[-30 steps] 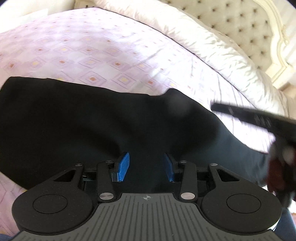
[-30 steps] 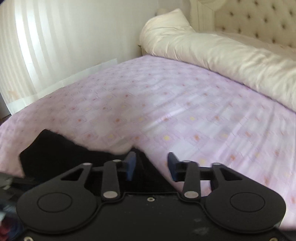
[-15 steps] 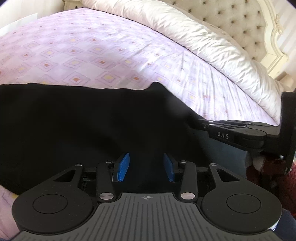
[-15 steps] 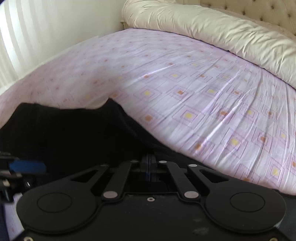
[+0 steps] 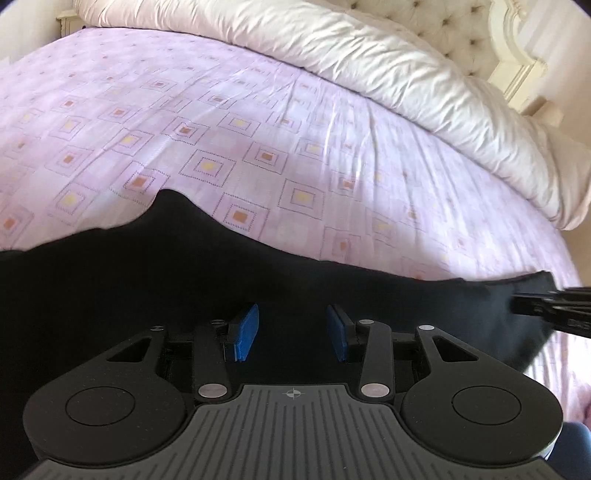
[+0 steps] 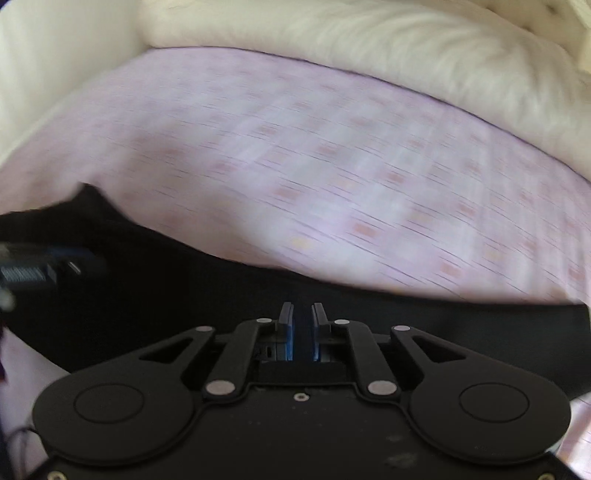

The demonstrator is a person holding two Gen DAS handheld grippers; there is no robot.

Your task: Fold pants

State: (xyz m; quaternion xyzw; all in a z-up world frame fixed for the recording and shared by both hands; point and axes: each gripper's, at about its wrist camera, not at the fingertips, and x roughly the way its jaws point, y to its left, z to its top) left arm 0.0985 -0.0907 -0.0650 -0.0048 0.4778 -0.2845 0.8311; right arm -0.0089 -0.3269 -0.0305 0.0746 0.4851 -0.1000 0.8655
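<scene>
Black pants (image 5: 155,266) lie across the near part of a bed with a lilac patterned sheet (image 5: 258,122). My left gripper (image 5: 291,328) is open over the black cloth, its blue pads apart with nothing pinched between them. My right gripper (image 6: 302,319) is shut on the pants (image 6: 184,291), its blue pads nearly together with dark cloth between them. The right gripper's black fingers also show at the right edge of the left wrist view (image 5: 554,301), holding the pants' right end. The left gripper appears blurred at the left edge of the right wrist view (image 6: 40,269).
A thick cream duvet (image 5: 388,70) is rolled up along the far side of the bed, also seen in the right wrist view (image 6: 388,48). A tufted cream headboard (image 5: 465,33) stands at the far right. A pale wall (image 6: 55,66) lies beyond the bed's left side.
My right gripper has closed on the pants' edge and pulled it to the right, so the cloth stretches out. My left gripper stays open over the cloth.
</scene>
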